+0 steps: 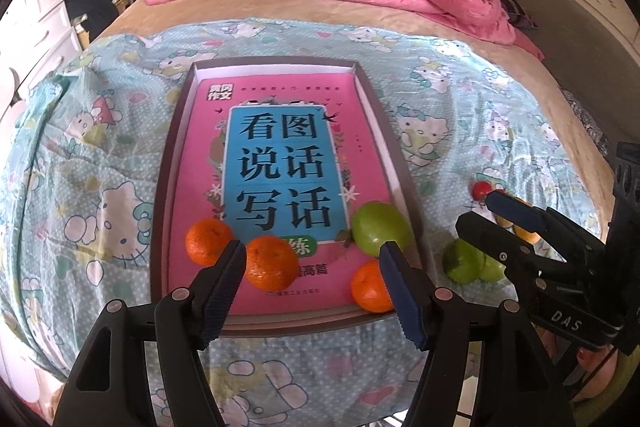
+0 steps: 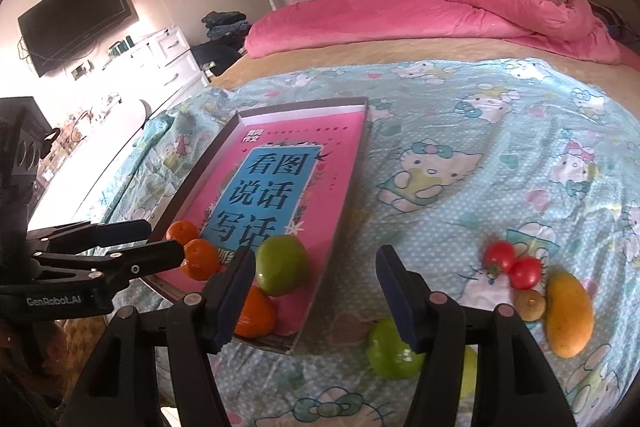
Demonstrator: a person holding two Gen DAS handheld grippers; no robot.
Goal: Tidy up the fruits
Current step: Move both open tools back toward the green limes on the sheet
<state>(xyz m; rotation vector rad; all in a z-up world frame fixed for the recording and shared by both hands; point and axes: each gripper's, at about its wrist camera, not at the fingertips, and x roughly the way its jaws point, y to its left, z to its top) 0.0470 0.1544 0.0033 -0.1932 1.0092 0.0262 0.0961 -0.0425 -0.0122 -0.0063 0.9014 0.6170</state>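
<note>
Both your left gripper (image 1: 312,259) and right gripper (image 2: 316,267) were released, empty; green apple (image 2: 390,353) could've rolled on the soft bed (image 2: 460,131) if nudged.

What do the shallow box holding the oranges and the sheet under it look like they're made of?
Shallow box: probably rigid cardboard, given its thin straight walls, white inside and dull brown outside; a glossy pink book cover lines its floor. Hello Kitty sheet: thin woven fabric, likely cotton or a blend, since it wrinkles softly and shows a faint sheen.
</note>
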